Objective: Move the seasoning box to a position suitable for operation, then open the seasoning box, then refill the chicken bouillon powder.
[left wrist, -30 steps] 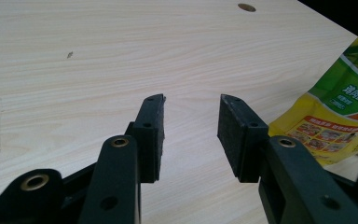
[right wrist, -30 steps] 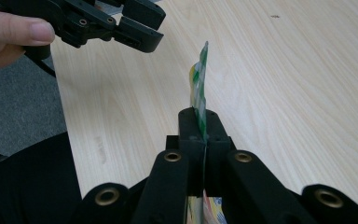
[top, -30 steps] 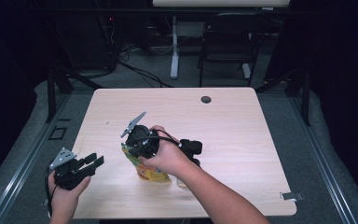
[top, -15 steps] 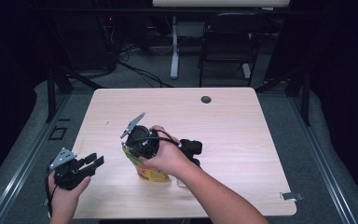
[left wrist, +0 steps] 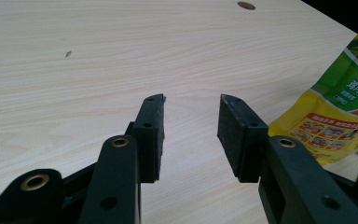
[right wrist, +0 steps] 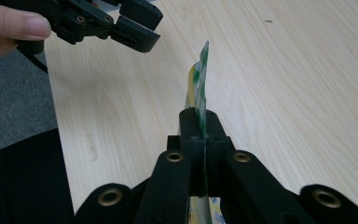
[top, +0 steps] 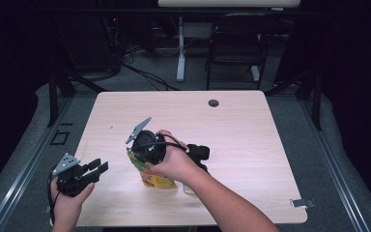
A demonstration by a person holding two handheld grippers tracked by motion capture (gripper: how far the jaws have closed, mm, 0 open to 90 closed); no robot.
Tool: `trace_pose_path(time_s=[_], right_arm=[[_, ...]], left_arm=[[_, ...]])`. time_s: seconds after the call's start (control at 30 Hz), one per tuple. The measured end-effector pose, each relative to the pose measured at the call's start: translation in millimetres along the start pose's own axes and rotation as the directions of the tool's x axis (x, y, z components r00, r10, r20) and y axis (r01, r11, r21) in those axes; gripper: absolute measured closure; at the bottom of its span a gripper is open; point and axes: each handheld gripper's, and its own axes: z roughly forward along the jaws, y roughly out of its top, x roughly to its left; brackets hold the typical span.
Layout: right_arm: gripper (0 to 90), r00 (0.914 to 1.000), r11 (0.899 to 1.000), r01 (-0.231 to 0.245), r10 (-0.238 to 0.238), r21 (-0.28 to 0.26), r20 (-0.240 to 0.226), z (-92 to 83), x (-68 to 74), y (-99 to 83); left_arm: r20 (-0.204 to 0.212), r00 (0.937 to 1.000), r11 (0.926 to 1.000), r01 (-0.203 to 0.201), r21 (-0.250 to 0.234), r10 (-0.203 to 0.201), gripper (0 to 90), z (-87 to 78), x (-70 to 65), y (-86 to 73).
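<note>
A yellow and green snack pouch (top: 158,181) stands on the table under the person's right hand. My right gripper (right wrist: 199,122) is shut on the pouch's thin top edge (right wrist: 200,79), which rises between the closed jaws. In the high view the right gripper (top: 136,155) sits over the pouch, with the hand wrapped around it. My left gripper (top: 100,167) hovers at the table's front left corner, open and holding nothing. Its two pads (left wrist: 151,133) stand apart over bare wood, and the pouch (left wrist: 342,109) lies off to their right. The left gripper (right wrist: 137,28) also appears in the right gripper view, at top left.
The light wooden table (top: 251,145) has a round cable hole (top: 214,103) near its far edge. A chair (top: 236,48) and a desk leg (top: 180,53) stand on the dark floor beyond. Grey carpet borders the table's left edge (right wrist: 9,93).
</note>
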Motion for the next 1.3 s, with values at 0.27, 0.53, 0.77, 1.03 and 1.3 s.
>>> trace_pose_path(time_s=[0.27, 0.53, 0.77, 1.03, 1.3], right_arm=[[90.0, 1.0, 1.0, -0.004, 0.004, -0.014, -0.001, -4.3, -1.8, -4.1], [90.0, 0.9998, 0.999, -0.022, 0.022, -0.037, 0.002, -14.2, -8.2, -12.9], [90.0, 0.9997, 0.994, -0.022, 0.023, -0.104, 0.002, -27.1, -5.4, -12.2], [90.0, 0.9996, 0.988, -0.027, 0.028, -0.15, 0.003, -33.9, -3.8, -16.5], [90.0, 0.9992, 0.978, -0.039, 0.04, -0.205, 0.001, -42.9, -4.7, -20.8]], left_arm=[[0.004, 1.0, 1.0, -0.001, 0.006, 0.001, 61.5, 0.3, -0.5, 0.1], [0.009, 1.0, 0.9999, -0.004, 0.013, 0.004, 61.6, 2.4, -2.2, -0.4], [0.019, 0.9998, 0.9999, -0.009, 0.006, 0.009, 60.6, 3.5, -5.2, -0.6], [0.04, 0.9989, 0.9997, -0.022, 0.009, 0.022, 58.9, 4.1, -12.1, 0.6], [0.072, 0.9967, 0.9993, -0.036, 0.007, 0.035, 57.7, 7.6, -22.7, -0.2]])
